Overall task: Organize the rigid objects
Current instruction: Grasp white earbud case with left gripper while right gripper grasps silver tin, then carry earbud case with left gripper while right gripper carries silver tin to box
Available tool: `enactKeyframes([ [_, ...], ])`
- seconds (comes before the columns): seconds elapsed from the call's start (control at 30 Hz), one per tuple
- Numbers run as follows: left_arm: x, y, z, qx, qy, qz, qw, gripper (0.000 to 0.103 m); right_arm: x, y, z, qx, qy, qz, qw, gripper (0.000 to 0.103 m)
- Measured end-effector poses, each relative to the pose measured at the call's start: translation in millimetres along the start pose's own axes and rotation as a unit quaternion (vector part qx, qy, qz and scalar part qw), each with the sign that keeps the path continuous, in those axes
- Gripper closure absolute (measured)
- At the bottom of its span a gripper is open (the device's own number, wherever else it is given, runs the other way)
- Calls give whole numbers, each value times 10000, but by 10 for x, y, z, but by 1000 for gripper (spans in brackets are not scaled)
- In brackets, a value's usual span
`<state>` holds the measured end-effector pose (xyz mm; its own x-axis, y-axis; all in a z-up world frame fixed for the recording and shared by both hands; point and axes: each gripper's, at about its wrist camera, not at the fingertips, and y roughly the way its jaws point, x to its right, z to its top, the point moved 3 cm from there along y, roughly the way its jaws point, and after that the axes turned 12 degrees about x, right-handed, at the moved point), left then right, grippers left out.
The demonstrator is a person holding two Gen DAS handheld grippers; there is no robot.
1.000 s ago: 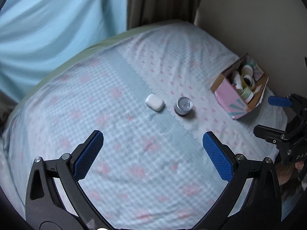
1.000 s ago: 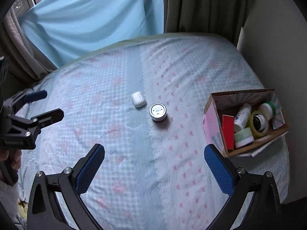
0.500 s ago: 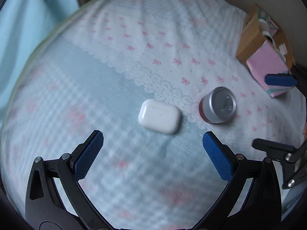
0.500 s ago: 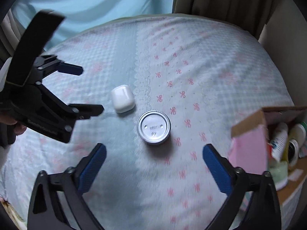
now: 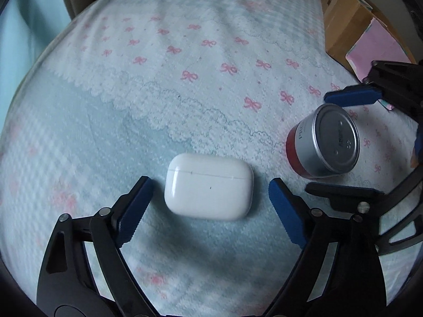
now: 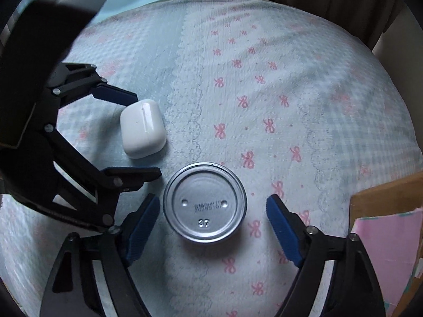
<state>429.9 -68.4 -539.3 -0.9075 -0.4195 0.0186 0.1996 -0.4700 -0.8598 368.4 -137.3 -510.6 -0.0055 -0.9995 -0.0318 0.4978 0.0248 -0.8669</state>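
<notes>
My left gripper [image 5: 208, 203] has its jaws closing around the white earbud case [image 5: 208, 186] on the bedspread [image 5: 185, 84], blue pads not yet touching it. Just beside the case, my right gripper [image 6: 212, 223] is closing around the silver tin [image 6: 205, 202], gaps on both sides. Farther from the case, beyond the tin, I see the cardboard box [image 5: 341, 23].

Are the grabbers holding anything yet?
No, not yet. The left gripper is closing around the white case, and the right gripper around the tin, but the pads aren't touching either.
</notes>
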Motion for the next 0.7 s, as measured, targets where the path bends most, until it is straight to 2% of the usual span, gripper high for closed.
enactKeyframes([
  [0.07,6,7,13,43,2,41,10000,35,-4,46,-4,-74,0,40,10000,37],
  [0.13,5,5,63,83,-1,71,9999,45,-11,72,-6,-126,5,127,9998,51],
  [0.33,-10,-22,68,105,5,128,9999,45,-42,71,5,-168,-52,177,9997,53],
  [0.7,-36,-265,24,104,-470,127,9988,45,-2,-116,19,-135,45,242,9996,53],
])
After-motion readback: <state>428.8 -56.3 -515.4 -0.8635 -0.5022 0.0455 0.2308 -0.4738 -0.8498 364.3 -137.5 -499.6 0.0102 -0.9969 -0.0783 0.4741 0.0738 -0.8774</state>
